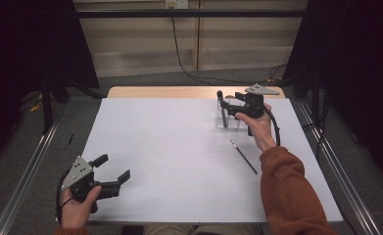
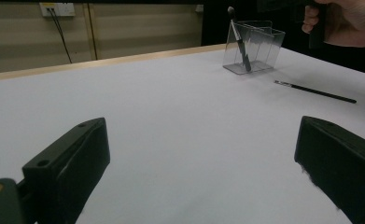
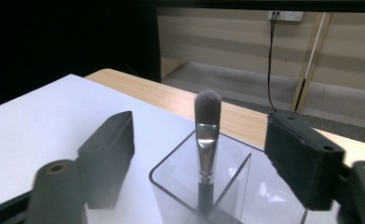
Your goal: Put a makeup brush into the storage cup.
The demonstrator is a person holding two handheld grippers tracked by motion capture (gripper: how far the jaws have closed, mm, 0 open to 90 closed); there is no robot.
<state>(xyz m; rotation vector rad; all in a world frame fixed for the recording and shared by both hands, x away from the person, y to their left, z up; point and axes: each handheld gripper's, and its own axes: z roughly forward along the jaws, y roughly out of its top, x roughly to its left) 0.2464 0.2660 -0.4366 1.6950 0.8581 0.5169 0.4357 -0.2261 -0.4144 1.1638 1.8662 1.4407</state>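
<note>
Hovering over the far right part of the white table [image 1: 179, 147], the right gripper [image 1: 224, 104] sits just above a clear plastic holder [image 1: 228, 120] with its jaws spread wide. In the right gripper view the two black jaws stand on either side of a makeup brush [image 3: 206, 135], whose soft grey bristle head and silver ferrule rise upright between them without touching either one. The brush handle drops into the near compartment of the holder, which has a clear divider running through its middle. The right hand [image 1: 255, 122] grips the tool from behind, with an orange sleeve [image 1: 289, 191] trailing back toward the near edge.

Just behind that hand, toward the person, a thin dark brush [image 1: 243, 156] lies flat on the table, apart from the holder.

The left gripper [image 1: 114, 170] rests low at the near left corner, well apart from everything else, held by the left hand [image 1: 76, 205]. Its jaws are also spread wide and hold nothing. Ahead of it and off to its right, the left gripper view shows the holder [image 2: 252, 49] with the upright brush [image 2: 238, 39] leaning inside, and the thin brush [image 2: 315, 91] lying nearer on the white surface
</note>
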